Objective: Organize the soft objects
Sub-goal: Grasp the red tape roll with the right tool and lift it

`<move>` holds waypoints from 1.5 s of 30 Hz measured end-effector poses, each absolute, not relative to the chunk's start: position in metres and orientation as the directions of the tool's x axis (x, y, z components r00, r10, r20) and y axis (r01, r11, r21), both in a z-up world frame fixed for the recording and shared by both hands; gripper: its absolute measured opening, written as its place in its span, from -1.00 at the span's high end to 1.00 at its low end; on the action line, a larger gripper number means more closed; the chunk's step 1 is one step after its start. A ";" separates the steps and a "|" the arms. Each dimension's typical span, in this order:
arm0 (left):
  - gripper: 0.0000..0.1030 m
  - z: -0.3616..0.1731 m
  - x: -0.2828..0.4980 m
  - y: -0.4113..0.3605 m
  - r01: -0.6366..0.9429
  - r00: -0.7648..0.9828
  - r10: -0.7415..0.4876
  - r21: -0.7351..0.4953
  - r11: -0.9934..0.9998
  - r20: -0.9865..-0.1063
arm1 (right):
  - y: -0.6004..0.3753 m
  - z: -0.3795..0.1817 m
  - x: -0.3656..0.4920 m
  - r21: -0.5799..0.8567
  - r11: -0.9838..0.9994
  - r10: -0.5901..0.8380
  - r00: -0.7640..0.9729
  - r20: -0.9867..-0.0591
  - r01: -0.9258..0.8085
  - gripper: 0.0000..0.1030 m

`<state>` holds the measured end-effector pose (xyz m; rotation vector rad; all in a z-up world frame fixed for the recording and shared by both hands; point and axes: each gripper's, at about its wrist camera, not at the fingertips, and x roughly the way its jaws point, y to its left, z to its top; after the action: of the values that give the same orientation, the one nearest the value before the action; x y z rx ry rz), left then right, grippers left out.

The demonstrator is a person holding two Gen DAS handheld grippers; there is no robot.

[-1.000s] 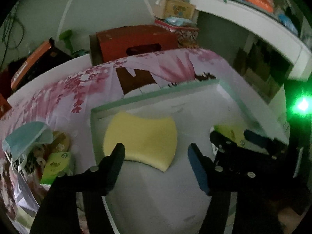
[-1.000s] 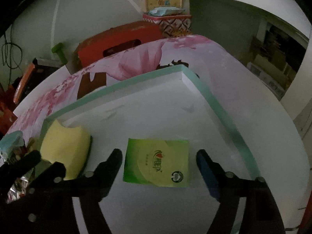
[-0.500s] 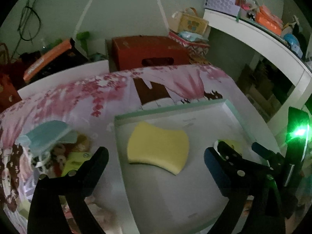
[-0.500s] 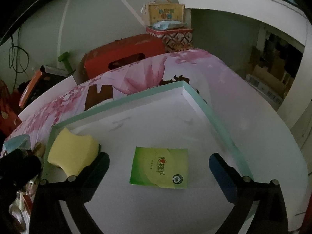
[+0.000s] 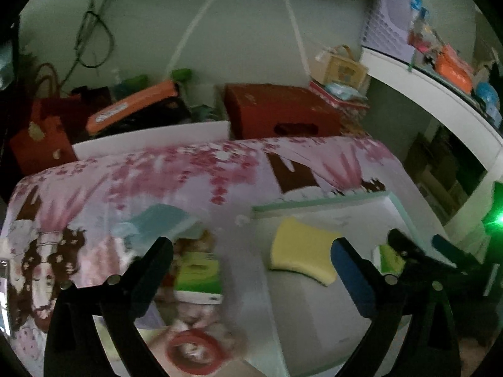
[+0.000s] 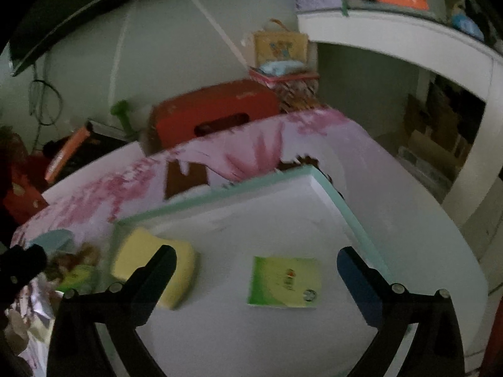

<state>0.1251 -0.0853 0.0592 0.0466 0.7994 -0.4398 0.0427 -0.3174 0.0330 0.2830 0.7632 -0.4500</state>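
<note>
Evidently both the left gripper (image 5: 251, 257) and right gripper (image 6: 256, 267) gape empty; below the left, the tissue pack (image 5: 196, 271) looks light and squashy, best pinched across its flat sides.

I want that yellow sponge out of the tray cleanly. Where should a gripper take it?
Grip the sponge across its narrowed middle, coming down from above: it lies flat in the tray, and its two long edges curve inward there, so open jaws fit easily.

Left hand-held gripper (image 5: 251, 257): jaws spread wide, nothing between, angled downward. Right hand-held gripper (image 6: 256, 267): jaws fully apart, empty, angled downward; its black fingers visible at left view's right edge.
</note>
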 end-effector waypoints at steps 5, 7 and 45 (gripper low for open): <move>-0.96 0.065 0.133 -0.043 0.308 0.656 -0.310 -0.131 0.942 -0.689 | -0.288 0.061 0.048 0.100 0.903 -0.248 0.698 -0.672 0.417 -1.00; -0.96 0.066 0.135 -0.026 0.274 0.668 -0.282 -0.126 0.954 -0.688 | -0.273 0.069 0.054 0.105 0.919 -0.219 0.714 -0.665 0.381 -1.00; -0.96 -0.021 0.152 0.104 -0.113 0.387 -0.082 -0.135 0.984 -0.919 | -0.074 -0.031 0.085 0.011 0.987 0.089 0.490 -0.867 -0.160 -0.63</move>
<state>0.1518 0.1040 -0.0209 -0.1870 1.1754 0.0200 0.0852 -0.0737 -0.0310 -0.0746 1.0485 0.1513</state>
